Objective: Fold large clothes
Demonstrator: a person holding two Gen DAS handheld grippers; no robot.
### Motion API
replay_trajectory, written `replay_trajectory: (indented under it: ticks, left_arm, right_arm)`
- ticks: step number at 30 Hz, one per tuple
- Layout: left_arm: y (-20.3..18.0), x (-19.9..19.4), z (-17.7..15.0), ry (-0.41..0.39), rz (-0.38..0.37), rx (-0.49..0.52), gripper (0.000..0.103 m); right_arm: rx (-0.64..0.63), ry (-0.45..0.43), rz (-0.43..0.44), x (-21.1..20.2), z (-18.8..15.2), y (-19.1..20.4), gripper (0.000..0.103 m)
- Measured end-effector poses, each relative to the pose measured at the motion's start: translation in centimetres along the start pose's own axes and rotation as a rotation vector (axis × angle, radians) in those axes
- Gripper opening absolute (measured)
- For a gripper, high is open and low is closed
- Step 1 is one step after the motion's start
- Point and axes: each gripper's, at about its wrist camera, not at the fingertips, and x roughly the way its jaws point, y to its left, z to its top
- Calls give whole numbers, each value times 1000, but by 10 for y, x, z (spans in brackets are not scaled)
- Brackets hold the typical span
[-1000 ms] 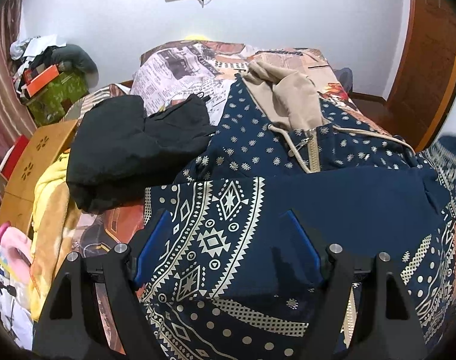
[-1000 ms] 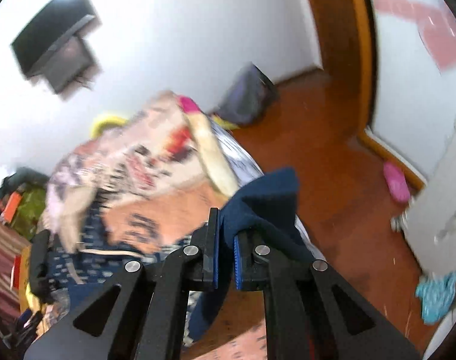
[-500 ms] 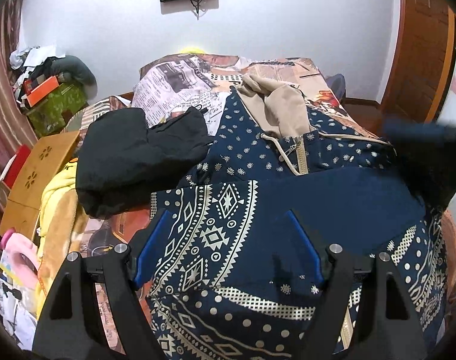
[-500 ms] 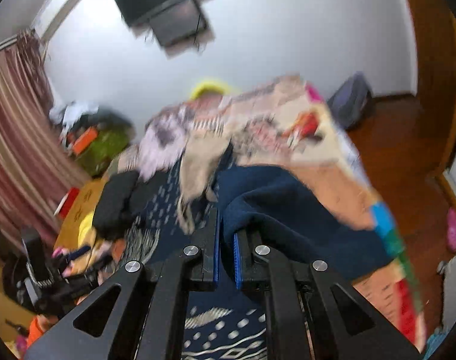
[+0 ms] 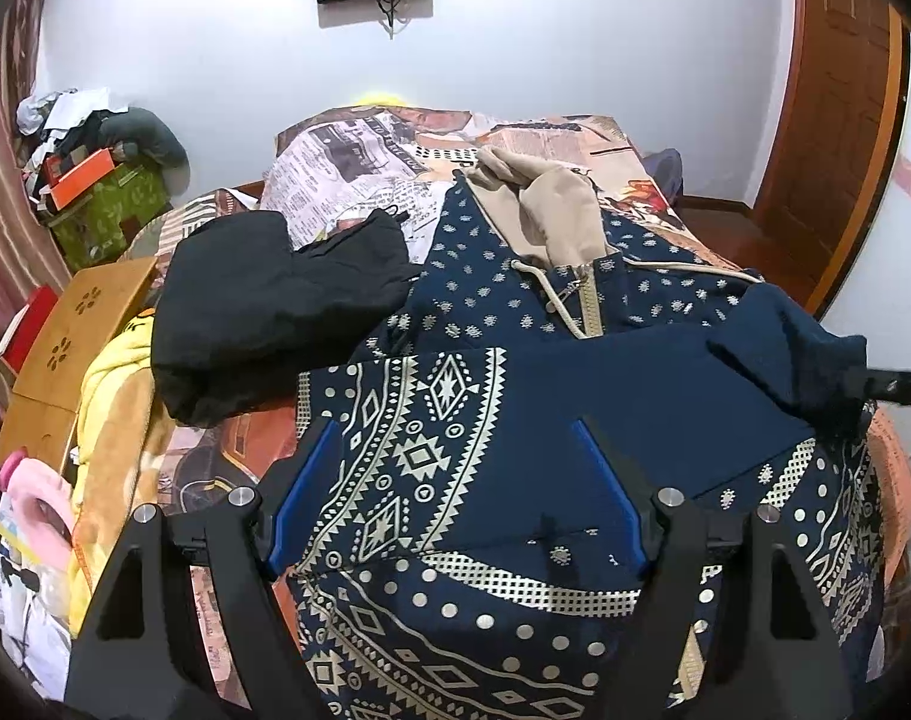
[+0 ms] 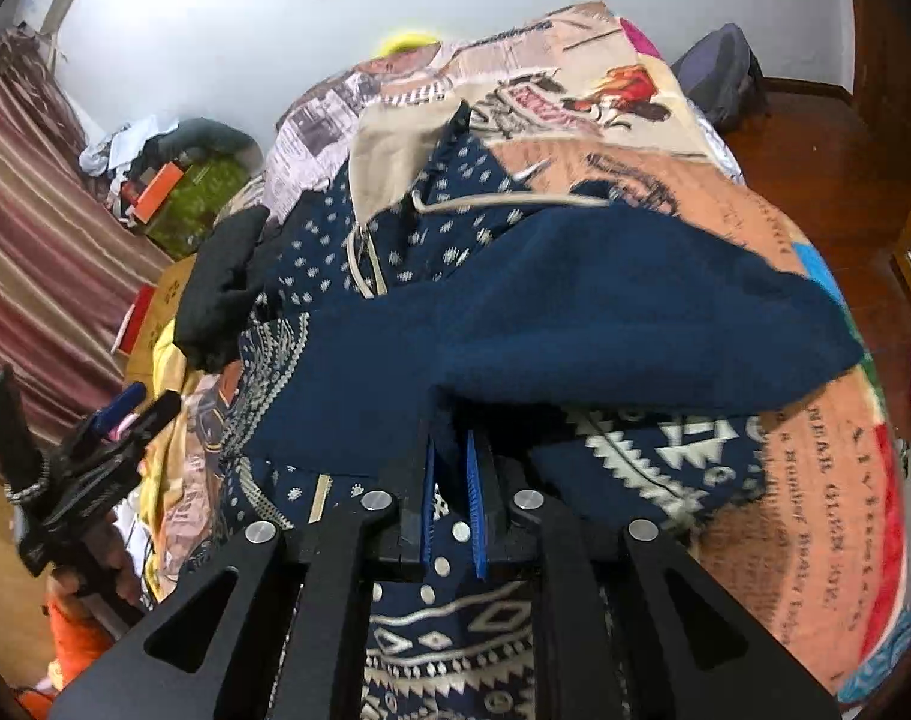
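Observation:
A navy hoodie (image 5: 455,300) with cream geometric print and a beige hood (image 5: 551,210) lies spread on the bed. One plain navy sleeve (image 6: 605,312) is folded across its front. My right gripper (image 6: 449,437) still has that sleeve's end between its blue pads, and its jaws are opening a little. In the left wrist view the right gripper (image 5: 899,387) enters from the right edge with the sleeve (image 5: 785,348) draped over it. My left gripper (image 5: 455,426) hovers open above the hoodie's lower left part, holding nothing; the right wrist view shows this left gripper (image 6: 149,399) at the far left.
A black garment (image 5: 263,300) lies bunched just left of the hoodie. Yellow cloth (image 5: 113,384) and a wooden lap table (image 5: 77,330) sit at the bed's left edge. The printed bedcover (image 6: 815,480) shows on the right. A wooden door (image 5: 839,120) stands beyond.
My right gripper swung from beside the bed to over the hoodie, carrying the sleeve across its front, and its pads have parted slightly. The left gripper barely moved.

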Motion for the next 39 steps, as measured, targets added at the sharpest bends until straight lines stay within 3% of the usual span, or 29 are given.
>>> replay_trajectory:
  ticks: [5, 11, 14, 19, 27, 31, 32, 34, 36, 38, 39]
  left_arm:
    - [-8, 1, 2, -5, -15, 8, 77]
    - [-15, 2, 4, -4, -23, 16, 77]
    - [-18, 3, 3, -1, -29, 18, 77]
    - [-21, 5, 3, 4, -29, 21, 77]
    - [-17, 9, 3, 18, -31, -3, 77]
    - [-13, 11, 1, 23, -23, -13, 77]
    - [-12, 11, 0, 24, -22, -15, 77]
    - [-9, 10, -1, 26, -18, -18, 77]
    - [-6, 10, -2, 24, -11, -18, 77]
    - [-3, 9, -3, 22, -4, -20, 77]
    - [-1, 9, -3, 21, -4, -22, 77]
  right_arm:
    - [14, -121, -45, -35, 3, -6, 41]
    - [129, -255, -113, -64, 11, -36, 50]
    - [229, -252, -130, -59, 13, -60, 52]
    - [404, -171, -140, -28, 7, -103, 52]
    - [605, -82, -14, 14, -7, -140, 52]
    - [658, -110, 8, 22, -2, -143, 52]
    - [651, -113, -4, 22, 0, -141, 52]
    - [627, -126, -21, 21, 4, -137, 41]
    - [570, -139, -64, 18, 11, -128, 21]
    - [502, -158, -91, 11, 19, -115, 9]
    - [476, -162, -91, 9, 22, -111, 8]
